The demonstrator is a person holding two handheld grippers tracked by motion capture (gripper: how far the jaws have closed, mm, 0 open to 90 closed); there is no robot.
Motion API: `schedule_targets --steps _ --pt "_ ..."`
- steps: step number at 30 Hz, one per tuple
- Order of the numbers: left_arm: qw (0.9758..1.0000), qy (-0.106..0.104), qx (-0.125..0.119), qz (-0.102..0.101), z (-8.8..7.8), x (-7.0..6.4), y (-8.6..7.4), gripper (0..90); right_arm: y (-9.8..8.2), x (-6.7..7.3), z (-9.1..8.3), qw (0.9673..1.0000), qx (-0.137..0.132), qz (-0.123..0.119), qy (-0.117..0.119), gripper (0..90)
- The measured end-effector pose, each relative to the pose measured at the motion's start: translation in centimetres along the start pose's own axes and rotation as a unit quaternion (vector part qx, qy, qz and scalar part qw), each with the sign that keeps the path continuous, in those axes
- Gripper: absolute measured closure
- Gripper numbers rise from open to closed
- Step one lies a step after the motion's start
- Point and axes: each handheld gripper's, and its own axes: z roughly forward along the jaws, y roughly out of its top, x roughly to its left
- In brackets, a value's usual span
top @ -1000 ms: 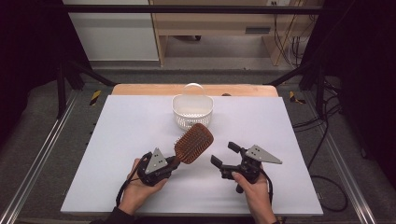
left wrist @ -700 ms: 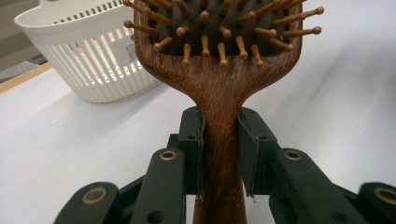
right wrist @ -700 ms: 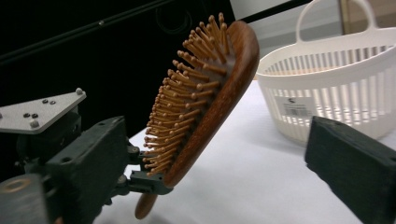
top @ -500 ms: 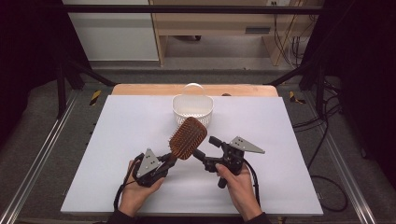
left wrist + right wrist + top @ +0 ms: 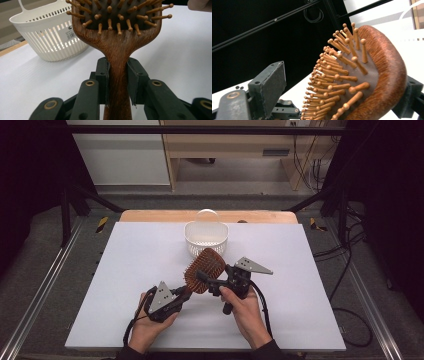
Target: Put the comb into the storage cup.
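White tabletop under dark curtains sets the stage, with a wooden bench strip along its far edge.

From the left gripper outward: its 2 black jaws clamp the neck of a wooden paddle hairbrush, pads pressed flat on either side of the handle just below the head, as the left gripper view shows. That hold lifts the brush clear of the table, head tilted up and away toward the far side.

At the brush head is the right gripper. Its jaws have just been closing and now straddle the head, 1 pad facing the bristle tips with a gap, the other at or very near the curved wooden back; no firm pinch shows yet.

Handling, as a judgement: the brush looks light and rigid, polished wood that may slip under hard pads. The ball-tipped pins sit in a soft cushion and would give or bend, so a grip across them is poor; the rim edges or the neck offer a surer hold.

Beyond the brush stands a white slotted plastic basket with a thin loop handle, well apart from both hands near the far edge. That loop could snag the brush on the way in. Nothing else on the table obstructs.
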Motion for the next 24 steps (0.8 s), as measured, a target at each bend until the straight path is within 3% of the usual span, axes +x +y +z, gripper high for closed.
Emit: schedule_targets --steps 24 --pt "0.9998 -0.006 -0.008 -0.017 0.05 0.43 -0.51 72.2 0.3 -0.32 0.37 0.9993 -0.005 0.036 0.005 40.1"
